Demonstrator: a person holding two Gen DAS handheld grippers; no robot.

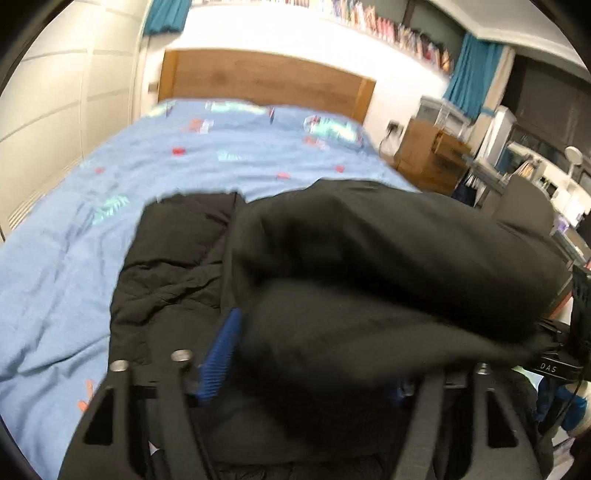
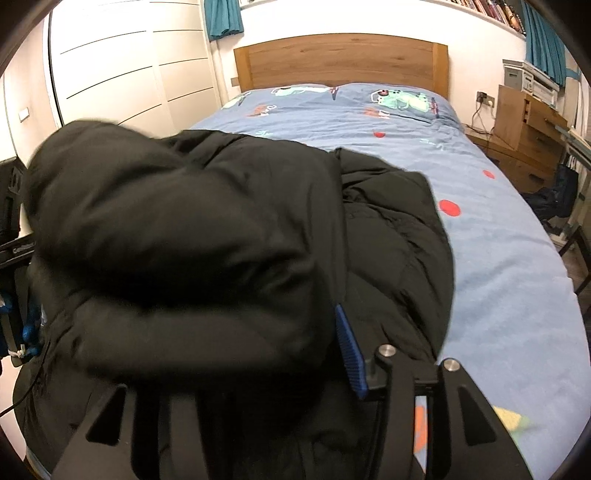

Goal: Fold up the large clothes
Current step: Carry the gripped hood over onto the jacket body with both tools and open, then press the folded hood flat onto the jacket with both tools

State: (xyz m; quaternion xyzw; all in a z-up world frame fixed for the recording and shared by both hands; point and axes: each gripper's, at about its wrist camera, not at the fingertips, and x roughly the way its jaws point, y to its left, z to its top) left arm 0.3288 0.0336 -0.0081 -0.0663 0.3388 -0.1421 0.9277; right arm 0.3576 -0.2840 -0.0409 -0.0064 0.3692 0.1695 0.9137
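Note:
A large black padded jacket (image 1: 177,266) lies on the blue bed (image 1: 74,221). A thick fold of it (image 1: 388,258) is lifted and drapes over my left gripper (image 1: 306,354); one blue finger pad (image 1: 221,354) shows at the left, the other is hidden under cloth. In the right wrist view the same jacket (image 2: 399,236) lies on the bed (image 2: 498,258), and a lifted fold (image 2: 177,229) covers my right gripper (image 2: 240,343). Its right blue pad (image 2: 349,354) shows, the left is hidden. Both grippers seem to hold the fold, but the jaws are covered.
A wooden headboard (image 2: 343,59) stands at the far end. White wardrobe doors (image 2: 122,74) are on the left. A wooden bedside cabinet (image 2: 524,125) and cluttered desk (image 1: 535,177) are on the right. Bookshelves (image 1: 388,26) run above.

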